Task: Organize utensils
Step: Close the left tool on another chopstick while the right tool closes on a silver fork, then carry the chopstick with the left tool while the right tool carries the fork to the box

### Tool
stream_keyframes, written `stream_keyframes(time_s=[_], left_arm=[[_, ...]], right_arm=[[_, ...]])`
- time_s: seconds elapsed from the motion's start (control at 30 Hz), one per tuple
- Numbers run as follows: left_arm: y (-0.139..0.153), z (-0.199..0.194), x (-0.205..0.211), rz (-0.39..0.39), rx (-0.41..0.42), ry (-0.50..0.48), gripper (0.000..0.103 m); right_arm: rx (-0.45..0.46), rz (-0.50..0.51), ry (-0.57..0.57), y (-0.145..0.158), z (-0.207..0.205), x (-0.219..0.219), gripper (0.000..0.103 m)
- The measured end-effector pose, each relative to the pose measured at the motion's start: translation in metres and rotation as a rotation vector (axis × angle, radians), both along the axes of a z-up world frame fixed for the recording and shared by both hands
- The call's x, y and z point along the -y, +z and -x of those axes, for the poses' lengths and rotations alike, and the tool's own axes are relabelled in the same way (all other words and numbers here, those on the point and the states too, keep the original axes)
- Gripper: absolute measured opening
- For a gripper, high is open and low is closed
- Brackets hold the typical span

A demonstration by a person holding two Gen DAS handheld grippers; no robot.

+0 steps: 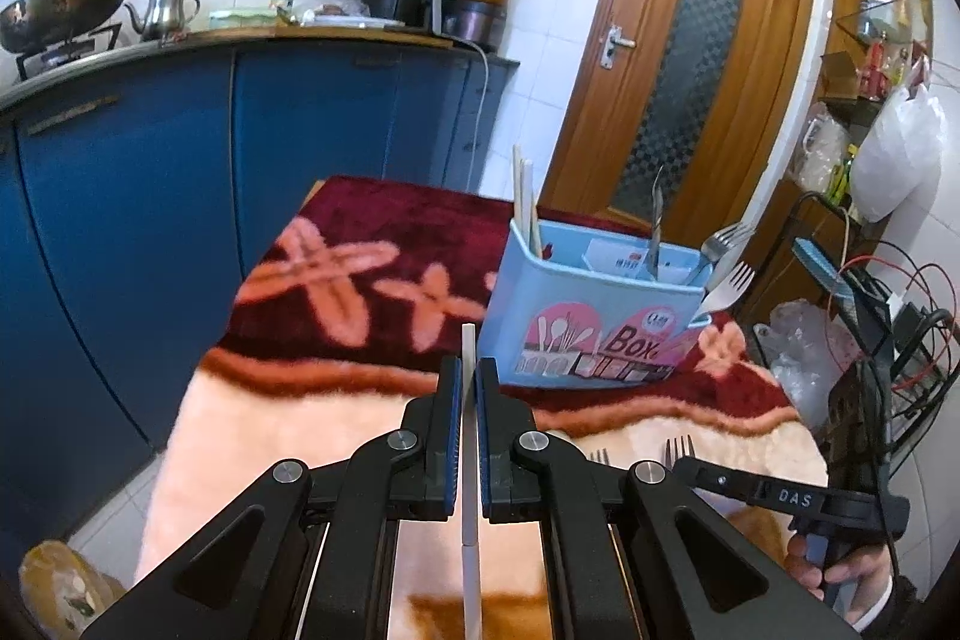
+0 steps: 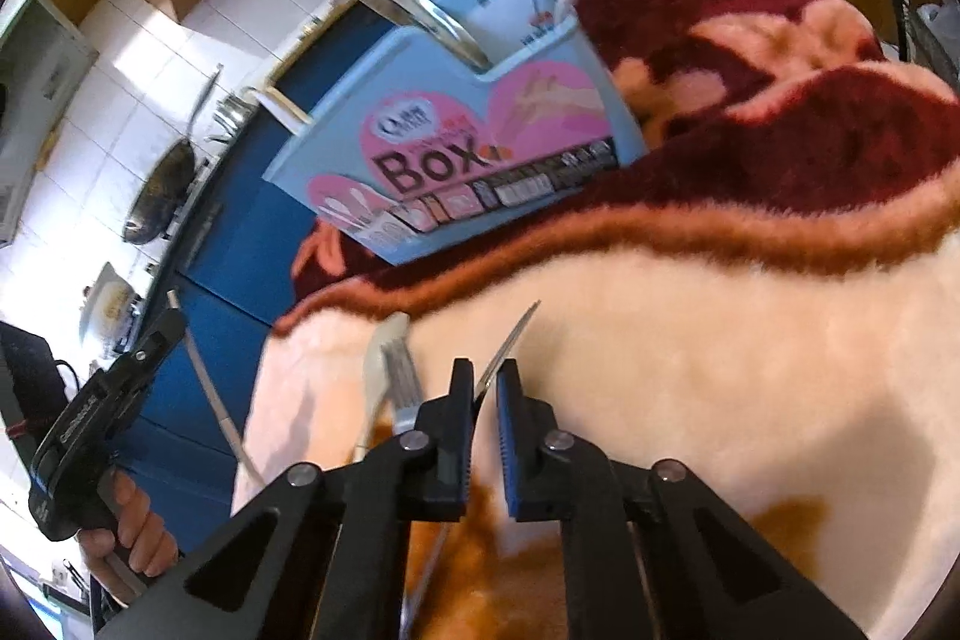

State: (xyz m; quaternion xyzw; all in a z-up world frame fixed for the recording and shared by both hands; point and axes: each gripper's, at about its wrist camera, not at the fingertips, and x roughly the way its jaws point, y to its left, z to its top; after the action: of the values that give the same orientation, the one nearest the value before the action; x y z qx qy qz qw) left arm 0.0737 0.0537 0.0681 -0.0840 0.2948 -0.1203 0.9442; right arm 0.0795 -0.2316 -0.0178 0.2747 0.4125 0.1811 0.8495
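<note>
The left tool [image 1: 469, 382] is clenched on a thin white chopstick [image 1: 470, 466] before the glossy blue utensil box [image 1: 591, 322]; only this view shows upright chopsticks and forks [image 1: 723, 259] inside; the right tool [image 2: 485, 388] pinches a curved metal fork [image 2: 509, 340], another fork [image 2: 401, 382] beside it on the plush blanket [image 2: 720, 340] covering the desk.

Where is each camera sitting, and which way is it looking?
Left wrist: rides on the left gripper, which is shut on a white chopstick, and looks forward over the blanket at the blue utensil box; the right gripper and its hand show at lower right.
Right wrist: rides on the right gripper, shut on a thin metal utensil, tilted toward the box; the left gripper and hand show at left.
Shared: box, blanket, forks, blue cabinets.
</note>
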Motion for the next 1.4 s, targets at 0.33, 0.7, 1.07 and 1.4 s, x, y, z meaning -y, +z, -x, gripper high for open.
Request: stream_keyframes(time_s=[0.33, 0.7, 1.07, 1.4], left_arm=[[0.039, 0.005, 0.016, -0.001, 0.169, 0.005, 0.004], [0.094, -0.012, 0.034, 0.008, 0.335, 0.031, 0.004], [0.108, -0.039, 0.052, -0.016, 0.425, 0.077, 0.004], [0.068, -0.070, 0.059, -0.026, 0.352, 0.085, 0.004]], right_arm=[[0.275, 0.117, -0.059, 0.061, 0.024, -0.001, 0.004], [0.397, 0.170, -0.143, 0.083, 0.030, 0.014, 0.004], [0.449, 0.207, -0.186, 0.095, 0.033, 0.026, 0.004], [0.520, 0.269, -0.217, 0.120, 0.023, 0.030, 0.004]])
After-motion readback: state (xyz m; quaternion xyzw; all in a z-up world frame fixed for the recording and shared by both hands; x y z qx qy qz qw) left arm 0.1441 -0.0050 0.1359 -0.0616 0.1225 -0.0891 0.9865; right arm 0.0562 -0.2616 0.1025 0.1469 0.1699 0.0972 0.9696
